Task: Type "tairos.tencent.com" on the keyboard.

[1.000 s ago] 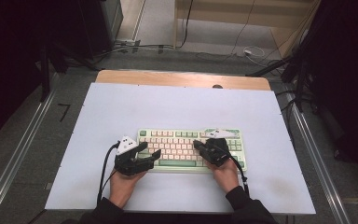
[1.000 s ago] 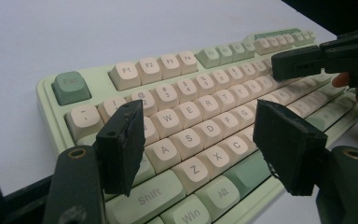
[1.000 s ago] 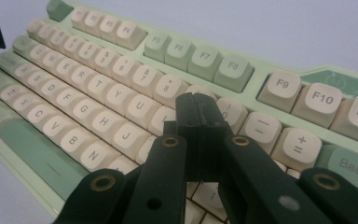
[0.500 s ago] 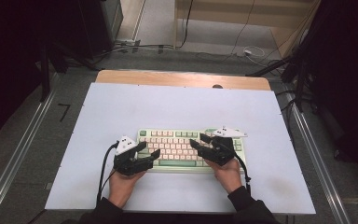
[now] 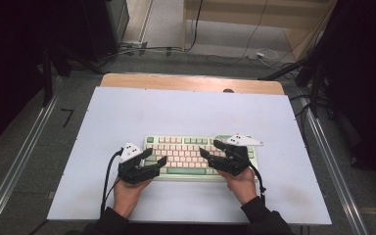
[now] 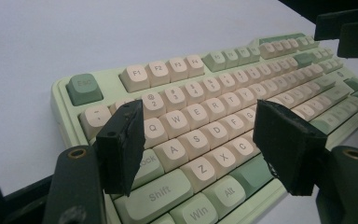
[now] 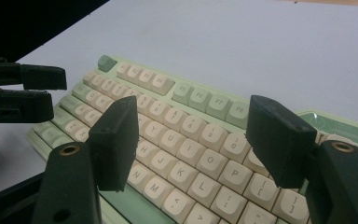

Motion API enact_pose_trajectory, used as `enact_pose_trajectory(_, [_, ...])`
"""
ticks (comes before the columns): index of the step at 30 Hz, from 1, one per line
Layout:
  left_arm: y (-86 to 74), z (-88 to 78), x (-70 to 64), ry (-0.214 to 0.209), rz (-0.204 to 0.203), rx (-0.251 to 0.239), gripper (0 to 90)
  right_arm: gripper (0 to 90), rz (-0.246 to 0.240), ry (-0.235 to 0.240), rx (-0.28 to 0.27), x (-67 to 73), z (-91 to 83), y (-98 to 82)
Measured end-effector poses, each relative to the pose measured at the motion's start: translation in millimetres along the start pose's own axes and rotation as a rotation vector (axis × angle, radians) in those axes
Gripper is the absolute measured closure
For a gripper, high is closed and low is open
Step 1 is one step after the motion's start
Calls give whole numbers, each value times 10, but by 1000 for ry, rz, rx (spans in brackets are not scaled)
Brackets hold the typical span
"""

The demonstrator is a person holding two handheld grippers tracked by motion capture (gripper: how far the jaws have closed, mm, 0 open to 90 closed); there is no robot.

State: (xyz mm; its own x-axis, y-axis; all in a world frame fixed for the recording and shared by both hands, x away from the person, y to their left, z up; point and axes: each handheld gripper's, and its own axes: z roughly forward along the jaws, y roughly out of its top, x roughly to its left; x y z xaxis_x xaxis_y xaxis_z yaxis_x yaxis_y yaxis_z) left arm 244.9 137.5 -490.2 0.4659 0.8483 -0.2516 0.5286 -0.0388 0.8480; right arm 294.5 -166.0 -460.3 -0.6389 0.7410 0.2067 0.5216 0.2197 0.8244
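Hovering over the keyboard [image 5: 196, 154] at 6 o'clock on the worktop [image 5: 176, 110], left gripper [image 5: 152, 157] fingers wide, right gripper [image 5: 210, 149] fingers just opened, nothing between, ready for key pokes.

Pale blue table [image 5: 142, 112]; green-and-cream keyboard [image 5: 186, 154] flat near front edge.

From above I see the keyboard [image 5: 198, 155] lying square on the pale mat [image 5: 186, 115]; my left gripper [image 5: 156, 156] and right gripper [image 5: 208, 148] hover at its ends, jaws apart, the right's having just been opening, apparently touching no keys.
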Motion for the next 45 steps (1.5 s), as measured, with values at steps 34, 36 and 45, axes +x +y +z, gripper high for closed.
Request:
enact_pose_trajectory(34, [-2, -37, 59, 25, -19, -10, 349, 874, -105, 62, 107, 215, 168, -233])
enact_pose_trajectory(36, [-4, -35, 61, 25, -19, -9, 348, 874, -102, 57, 120, 210, 191, -247])
enact_pose_trajectory(45, [-7, -30, 59, 26, -17, -6, 348, 873, -105, 43, 146, 201, 237, -272])
